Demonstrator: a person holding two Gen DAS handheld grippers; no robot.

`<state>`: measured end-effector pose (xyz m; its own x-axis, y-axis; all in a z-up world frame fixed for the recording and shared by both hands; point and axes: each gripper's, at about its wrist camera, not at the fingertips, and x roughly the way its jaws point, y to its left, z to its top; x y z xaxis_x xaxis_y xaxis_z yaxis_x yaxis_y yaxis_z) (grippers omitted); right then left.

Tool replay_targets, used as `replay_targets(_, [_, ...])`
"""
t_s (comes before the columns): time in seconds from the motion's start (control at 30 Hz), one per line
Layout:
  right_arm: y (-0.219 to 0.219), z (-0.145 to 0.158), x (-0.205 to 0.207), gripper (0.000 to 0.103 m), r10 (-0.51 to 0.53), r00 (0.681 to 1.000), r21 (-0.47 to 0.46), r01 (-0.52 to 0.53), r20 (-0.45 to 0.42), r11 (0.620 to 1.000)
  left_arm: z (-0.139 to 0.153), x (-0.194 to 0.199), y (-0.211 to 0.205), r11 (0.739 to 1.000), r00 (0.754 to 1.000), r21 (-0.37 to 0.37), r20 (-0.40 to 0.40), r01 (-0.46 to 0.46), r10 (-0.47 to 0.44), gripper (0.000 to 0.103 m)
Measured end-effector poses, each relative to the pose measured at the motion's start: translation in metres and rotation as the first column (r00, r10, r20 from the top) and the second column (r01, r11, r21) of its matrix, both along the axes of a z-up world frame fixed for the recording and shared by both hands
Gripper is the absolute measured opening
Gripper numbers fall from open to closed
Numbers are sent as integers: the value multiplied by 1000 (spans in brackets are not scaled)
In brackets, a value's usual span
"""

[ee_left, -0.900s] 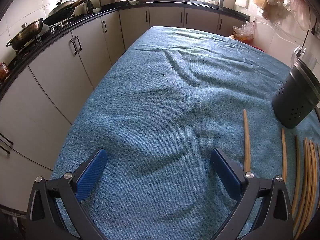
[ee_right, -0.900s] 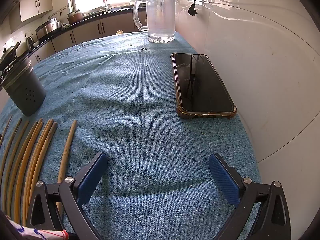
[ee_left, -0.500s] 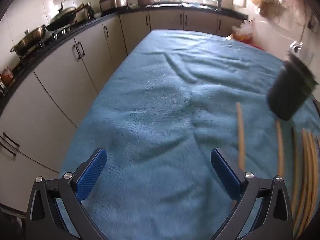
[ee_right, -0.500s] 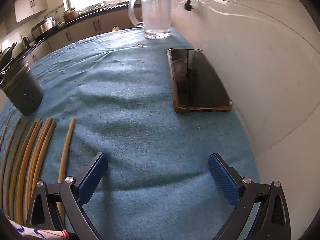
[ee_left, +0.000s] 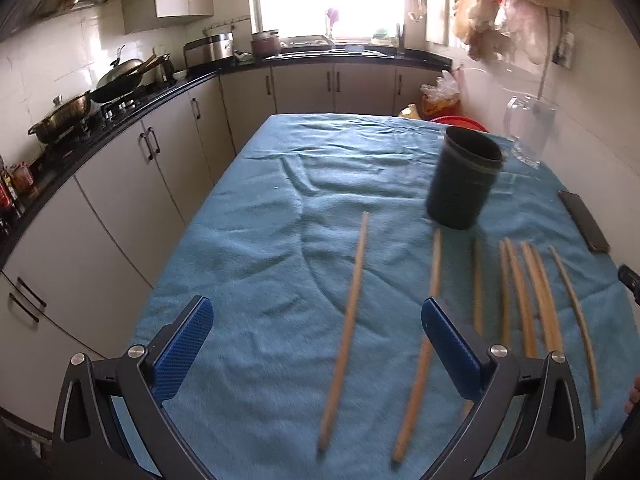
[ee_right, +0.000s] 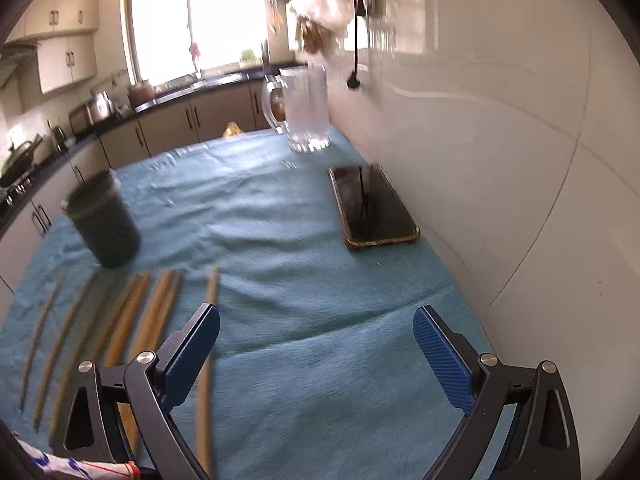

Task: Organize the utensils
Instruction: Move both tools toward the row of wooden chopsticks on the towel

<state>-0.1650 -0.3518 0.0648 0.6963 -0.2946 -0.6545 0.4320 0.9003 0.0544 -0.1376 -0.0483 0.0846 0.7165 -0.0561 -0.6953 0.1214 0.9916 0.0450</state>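
The chopsticks (ee_left: 348, 320) lie flat on the blue cloth (ee_left: 260, 240) of the counter, side by side and pointing away from us, so that each can be taken alone. In the left wrist view two of them are a little apart on the left, and the others are closer together on the right. Just beyond their far ends stands the dark holder (ee_left: 462, 180), upright with its mouth open; we judge that the sticks must go into it. None is in it as far as we can see.

Our left tool (ee_left: 316, 344) has its jaws wide and holds nothing; one stick passes between its blue pads without touching. Our right tool (ee_right: 316, 352) is also wide and empty, with one stick just beside its left pad.

A phone (ee_right: 374, 206) and a glass jug (ee_right: 304, 110) stay near the wall, away from the work.
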Motion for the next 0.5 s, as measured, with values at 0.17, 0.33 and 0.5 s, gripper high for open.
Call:
replay_targets(0.17, [29, 16, -18, 100, -31, 996, -48, 35, 87, 998, 14, -21, -9, 1000, 1000, -4, 15, 18, -18, 103])
replay_targets(0.33, [40, 23, -32, 100, -2, 993, -16, 4, 115, 1000, 26, -41, -17, 999, 998, 14, 52, 32, -32, 103])
replay_targets(0.5, [47, 26, -41, 100, -2, 991, -30, 6, 131, 1000, 35, -54, -21, 999, 995, 26, 84, 45, -48, 103])
